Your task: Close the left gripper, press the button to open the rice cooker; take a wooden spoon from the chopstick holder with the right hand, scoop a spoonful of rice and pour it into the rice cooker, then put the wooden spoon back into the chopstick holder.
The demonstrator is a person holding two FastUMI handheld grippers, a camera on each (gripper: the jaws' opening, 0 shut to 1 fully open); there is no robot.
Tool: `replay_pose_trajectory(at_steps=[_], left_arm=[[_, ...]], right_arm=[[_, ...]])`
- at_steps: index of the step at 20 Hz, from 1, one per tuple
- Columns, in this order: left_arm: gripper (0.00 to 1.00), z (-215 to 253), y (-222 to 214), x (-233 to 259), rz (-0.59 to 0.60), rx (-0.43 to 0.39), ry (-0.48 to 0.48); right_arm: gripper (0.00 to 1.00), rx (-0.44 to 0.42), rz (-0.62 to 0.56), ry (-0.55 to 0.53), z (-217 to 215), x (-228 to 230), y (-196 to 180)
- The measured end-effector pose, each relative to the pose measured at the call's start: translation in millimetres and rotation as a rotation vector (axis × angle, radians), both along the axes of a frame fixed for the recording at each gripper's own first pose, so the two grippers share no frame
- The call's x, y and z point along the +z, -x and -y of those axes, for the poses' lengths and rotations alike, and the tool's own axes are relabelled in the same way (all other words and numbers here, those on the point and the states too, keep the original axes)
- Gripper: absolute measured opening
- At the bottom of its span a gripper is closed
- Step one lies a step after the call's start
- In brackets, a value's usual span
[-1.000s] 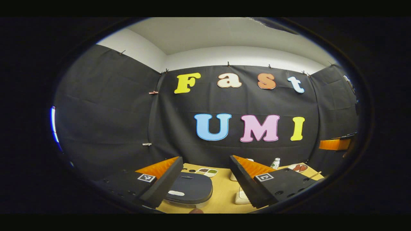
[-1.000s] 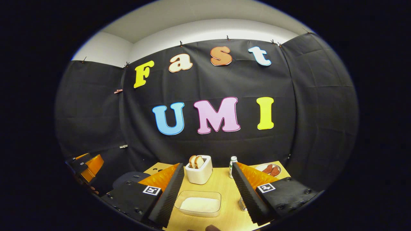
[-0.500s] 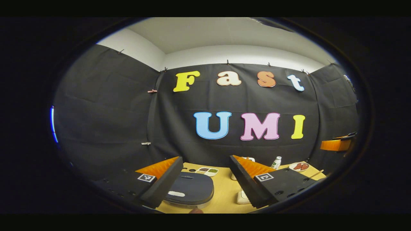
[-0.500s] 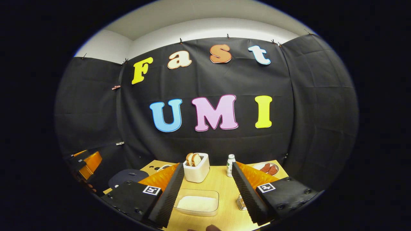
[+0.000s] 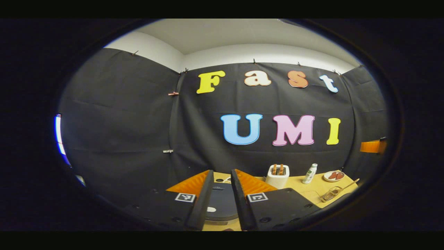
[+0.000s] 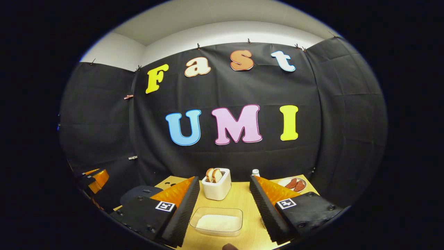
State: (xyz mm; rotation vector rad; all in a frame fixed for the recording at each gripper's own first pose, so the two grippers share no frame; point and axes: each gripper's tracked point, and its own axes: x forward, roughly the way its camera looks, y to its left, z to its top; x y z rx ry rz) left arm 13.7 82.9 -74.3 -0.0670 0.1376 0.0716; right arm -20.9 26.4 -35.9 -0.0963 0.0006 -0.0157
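The dark rice cooker [image 5: 220, 203] sits lid-down under my left gripper [image 5: 222, 171], its white button [image 5: 211, 209] showing in the narrow gap left between the fingers. Nothing is held there. In the right gripper view the cooker [image 6: 138, 192] lies to the left. A wire chopstick holder [image 5: 331, 193] with a wooden spoon [image 5: 350, 183] sticking out stands at the table's right. My right gripper [image 6: 224, 178] hangs wide open and empty above a clear container of rice [image 6: 216, 221].
A white toaster [image 6: 216, 185] with two slices stands at the back of the wooden table [image 6: 242, 201]. Beside it are a small bottle [image 5: 309, 173] and a plate of sausages [image 6: 293, 183]. Black cloth walls close in the back and sides.
My left gripper's fingers have drawn in from wide apart to a narrow gap, and it has shifted left over the cooker. The right gripper has barely moved.
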Motion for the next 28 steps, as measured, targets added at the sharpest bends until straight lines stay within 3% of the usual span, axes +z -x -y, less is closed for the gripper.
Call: replay_pose_trajectory(at_steps=[4,10,17,25,28], left_arm=[[0.22,-7.7,-7.2,-26.1,-0.062,-0.030,0.022],[0.12,-18.7,-22.2,-80.4,-0.180,-0.068,0.061],[0.11,-19.5,-31.4,-147.1,-0.335,-0.122,0.083],[0.13,-26.7,-15.0,-199.2,-0.468,-0.118,0.096],[0.12,-26.0,-13.3,-200.4,-0.466,-0.129,0.078]], right_arm=[[0.90,0.002,-0.006,0.001,-10.1,-8.3,-5.7],[0.90,-0.010,-0.014,-0.006,-22.9,-21.8,-18.4],[0.90,-0.028,-0.024,0.006,-31.1,-34.4,-30.8],[0.90,-0.042,-0.031,0.009,-30.8,-41.3,-33.7],[0.90,-0.036,-0.044,-0.001,-32.4,-44.8,-33.5]])
